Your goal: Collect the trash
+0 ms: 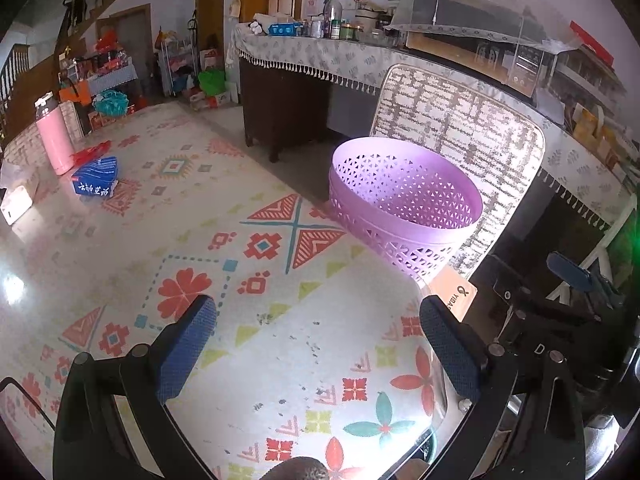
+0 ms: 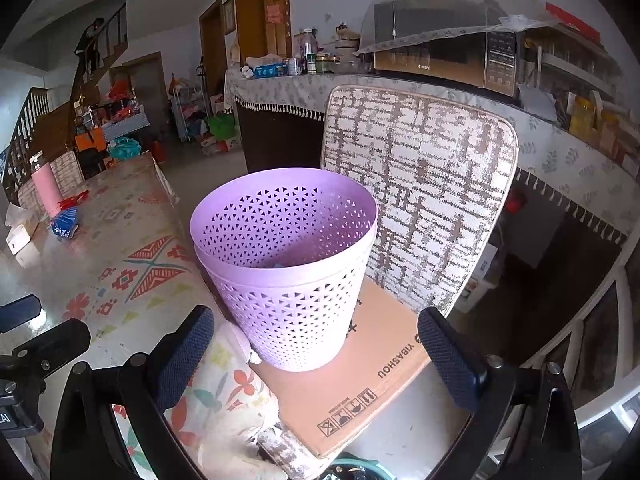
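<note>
A purple perforated waste basket [image 2: 288, 264] stands on a flat cardboard box [image 2: 360, 380] on a chair seat; it also shows in the left wrist view [image 1: 404, 204]. A bit of blue shows inside it near the bottom. My right gripper [image 2: 316, 344] is open and empty, just in front of the basket. My left gripper [image 1: 320, 336] is open and empty above the patterned tablecloth [image 1: 200, 280], left of the basket. A blue packet [image 1: 96, 178] and a red wrapper [image 1: 90, 154] lie at the table's far left end.
A pink bottle [image 1: 54, 140] stands beside the blue packet, with a white box [image 1: 16, 202] near the left edge. The chair back [image 2: 416, 188] rises behind the basket. A counter [image 1: 320, 56] with jars and a microwave [image 2: 448, 60] runs behind.
</note>
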Demonstrator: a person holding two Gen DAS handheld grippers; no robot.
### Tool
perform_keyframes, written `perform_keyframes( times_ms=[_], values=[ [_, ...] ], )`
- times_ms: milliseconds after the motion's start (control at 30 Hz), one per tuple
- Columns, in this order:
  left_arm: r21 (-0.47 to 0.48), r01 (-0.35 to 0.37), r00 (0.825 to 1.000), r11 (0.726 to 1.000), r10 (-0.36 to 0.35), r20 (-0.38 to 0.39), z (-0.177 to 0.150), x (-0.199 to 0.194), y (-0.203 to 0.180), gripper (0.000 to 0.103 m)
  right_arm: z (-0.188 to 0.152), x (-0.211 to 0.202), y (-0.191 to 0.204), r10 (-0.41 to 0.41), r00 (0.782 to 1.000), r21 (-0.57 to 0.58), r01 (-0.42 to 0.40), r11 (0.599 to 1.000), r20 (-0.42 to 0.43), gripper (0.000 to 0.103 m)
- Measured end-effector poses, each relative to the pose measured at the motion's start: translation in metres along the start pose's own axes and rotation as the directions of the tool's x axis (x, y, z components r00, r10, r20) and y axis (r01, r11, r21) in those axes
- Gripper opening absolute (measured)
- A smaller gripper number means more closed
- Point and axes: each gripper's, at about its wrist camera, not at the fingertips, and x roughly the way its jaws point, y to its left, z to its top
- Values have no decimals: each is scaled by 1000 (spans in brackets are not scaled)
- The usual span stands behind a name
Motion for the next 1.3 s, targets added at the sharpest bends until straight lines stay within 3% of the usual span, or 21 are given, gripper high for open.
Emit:
perform_keyframes(
  times_ms=[1300],
  values=[
    [7,-3,1000,1000,3,-22,-2,8,-6,101,-9,5,-12,13,999,28,-13,1000,-30,103]
  ],
)
